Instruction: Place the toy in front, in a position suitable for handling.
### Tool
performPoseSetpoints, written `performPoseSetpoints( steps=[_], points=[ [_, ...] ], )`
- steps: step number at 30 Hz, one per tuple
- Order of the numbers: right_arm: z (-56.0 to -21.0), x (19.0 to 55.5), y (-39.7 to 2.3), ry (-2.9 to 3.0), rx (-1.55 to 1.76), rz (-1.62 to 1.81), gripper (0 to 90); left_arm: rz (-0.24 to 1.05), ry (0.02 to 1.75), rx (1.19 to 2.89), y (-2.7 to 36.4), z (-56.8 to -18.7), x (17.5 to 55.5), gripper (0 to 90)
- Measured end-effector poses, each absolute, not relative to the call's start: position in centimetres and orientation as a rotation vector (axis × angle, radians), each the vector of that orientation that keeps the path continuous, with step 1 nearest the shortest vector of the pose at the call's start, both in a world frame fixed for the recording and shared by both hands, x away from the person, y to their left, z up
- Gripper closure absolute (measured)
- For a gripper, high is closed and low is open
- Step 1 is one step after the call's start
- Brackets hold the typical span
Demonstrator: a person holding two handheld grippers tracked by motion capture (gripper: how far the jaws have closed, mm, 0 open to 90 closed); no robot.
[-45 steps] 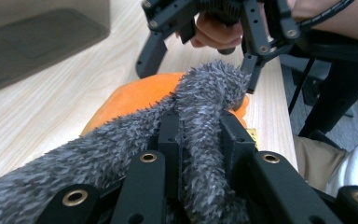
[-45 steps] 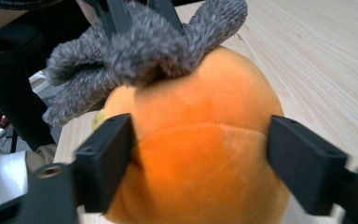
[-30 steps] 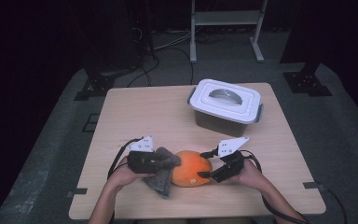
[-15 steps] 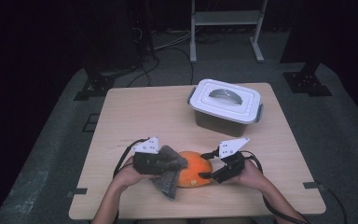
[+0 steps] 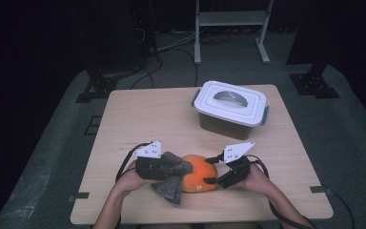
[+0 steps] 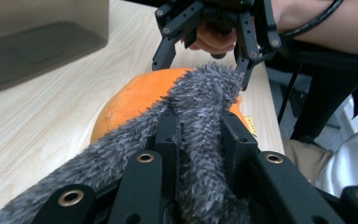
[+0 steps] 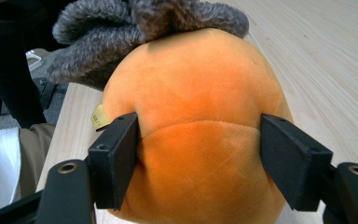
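Dark studio floor with cables and a metal stand surrounded one pale wooden table (image 5: 138,119).

High view: a white-lidded storage box (image 5: 230,109) stood toward the far right, well apart from the work. Near the front edge lay an orange plush toy (image 5: 199,172), with a grey furry cloth (image 5: 172,177) draped on its left side. The left gripper (image 5: 183,167) met it from the left, the right gripper (image 5: 208,180) from the right.

Left gripper view: jaws were drawn together, clamped on a fold of the cloth (image 6: 200,135), which lay over the plush (image 6: 135,100).

Right gripper view: jaws stood wide, pressed into both flanks of the plush (image 7: 200,144), holding it.

Handling note: wiping would likely go best with the right grip steady and the cloth stroked across the top in short passes, as soft plush yields.

Clearance: the front table edge was near; open room lay behind and to the left.
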State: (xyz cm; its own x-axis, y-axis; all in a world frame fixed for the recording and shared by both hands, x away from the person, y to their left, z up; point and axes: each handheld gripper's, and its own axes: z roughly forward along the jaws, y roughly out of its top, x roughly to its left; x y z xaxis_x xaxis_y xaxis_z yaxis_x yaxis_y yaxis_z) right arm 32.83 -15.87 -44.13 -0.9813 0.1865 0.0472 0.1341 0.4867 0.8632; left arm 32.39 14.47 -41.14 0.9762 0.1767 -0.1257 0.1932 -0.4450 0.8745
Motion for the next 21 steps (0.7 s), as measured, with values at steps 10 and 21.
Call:
performPoseSetpoints(
  steps=[10, 21],
  points=[
    [-43.9, 32.9, -15.9, 2.675, 0.295, 1.536, 28.6, 0.000, 0.364, 2.067, 16.2, -42.2, 33.1, 71.9],
    [-43.5, 33.2, -15.7, 2.712, 0.379, 1.572, 17.5, -0.056, 0.292, 2.068, 15.9, -41.9, 32.8, 70.8]
  ],
)
